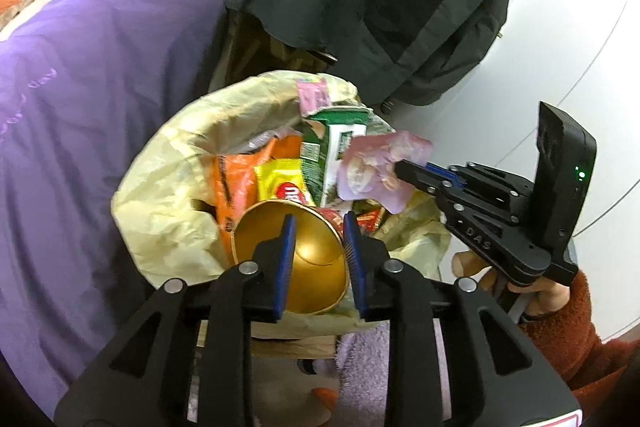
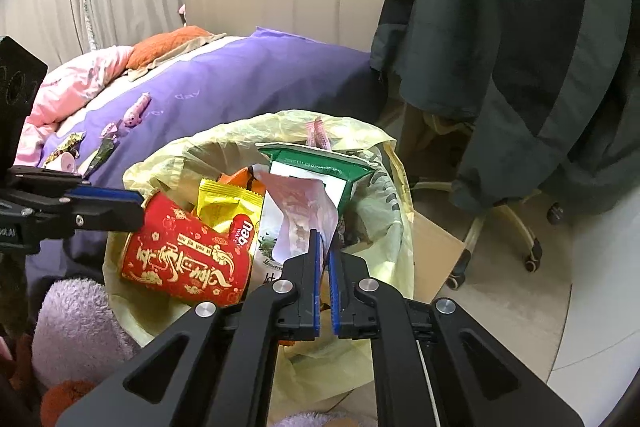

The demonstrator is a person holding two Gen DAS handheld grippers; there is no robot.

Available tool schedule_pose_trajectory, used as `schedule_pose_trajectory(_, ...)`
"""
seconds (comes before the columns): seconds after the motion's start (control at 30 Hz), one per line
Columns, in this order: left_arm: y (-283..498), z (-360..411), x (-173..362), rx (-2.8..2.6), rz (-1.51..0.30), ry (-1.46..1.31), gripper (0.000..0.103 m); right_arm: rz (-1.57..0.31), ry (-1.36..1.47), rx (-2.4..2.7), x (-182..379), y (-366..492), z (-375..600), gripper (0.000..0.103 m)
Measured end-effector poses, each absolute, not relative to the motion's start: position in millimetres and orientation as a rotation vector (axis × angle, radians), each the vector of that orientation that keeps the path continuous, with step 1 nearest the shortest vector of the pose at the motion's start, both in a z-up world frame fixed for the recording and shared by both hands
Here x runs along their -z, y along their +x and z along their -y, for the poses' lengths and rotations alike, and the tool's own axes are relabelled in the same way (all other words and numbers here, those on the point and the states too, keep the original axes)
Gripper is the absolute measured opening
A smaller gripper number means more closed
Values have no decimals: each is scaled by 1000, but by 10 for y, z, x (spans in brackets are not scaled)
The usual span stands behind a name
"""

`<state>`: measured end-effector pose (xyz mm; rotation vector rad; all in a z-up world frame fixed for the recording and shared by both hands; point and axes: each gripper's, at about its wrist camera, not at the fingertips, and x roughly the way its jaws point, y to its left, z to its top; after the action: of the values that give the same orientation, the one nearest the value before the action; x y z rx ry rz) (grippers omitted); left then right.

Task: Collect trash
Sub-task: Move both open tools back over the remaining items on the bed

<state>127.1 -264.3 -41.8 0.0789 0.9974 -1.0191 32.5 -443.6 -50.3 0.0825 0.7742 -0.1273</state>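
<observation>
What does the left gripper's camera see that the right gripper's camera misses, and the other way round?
Only the left wrist view shows the gold inside of the paper cup and the hand holding the right gripper.

Only the right wrist view shows the cup's red patterned outside, small wrappers on the purple bedspread and the chair wheels.

Both show the yellow-lined bin, green carton, pink wrapper and dark jacket.

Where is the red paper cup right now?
The red paper cup lies on its side atop the trash in the yellow-lined bin, low-left in the right wrist view, with the left gripper straddling its rim.
</observation>
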Motion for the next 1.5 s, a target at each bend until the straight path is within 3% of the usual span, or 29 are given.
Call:
schedule_pose_trajectory(0.03, 1280, 2613, 405, 1010, -994, 75, 24, -772, 83, 131, 494, 318, 4438, 11)
schedule_pose_trajectory(0.13, 1295, 2536, 362, 992, -984, 55, 25, -765, 98, 124, 457, 292, 4438, 52)
schedule_pose_trajectory(0.17, 1298, 2505, 337, 986, -979, 47, 25, -758, 103, 116, 440, 278, 4433, 53)
schedule_pose_trajectory(0.3, 1261, 2412, 251, 974, -951, 37, 26, -741, 94, 121, 360, 237, 4384, 53)
schedule_pose_trajectory(0.8, 1049, 1835, -89, 888, -782, 94, 47, -625, 73, 75, -100, 123, 3957, 54)
schedule_pose_trajectory(0.87, 1049, 1703, -108, 863, -764, 105, 48, -614, 59, 41, -161, 151, 3813, 58)
schedule_pose_trajectory(1.17, 1221, 802, -94, 715, -725, 136, 52, -618, -17, -75, -263, 381, 3032, 60)
schedule_pose_trajectory(1.5, 1682, -728, 37, 446, -652, -84, 54, -652, -100, -192, -162, 762, 2060, 60)
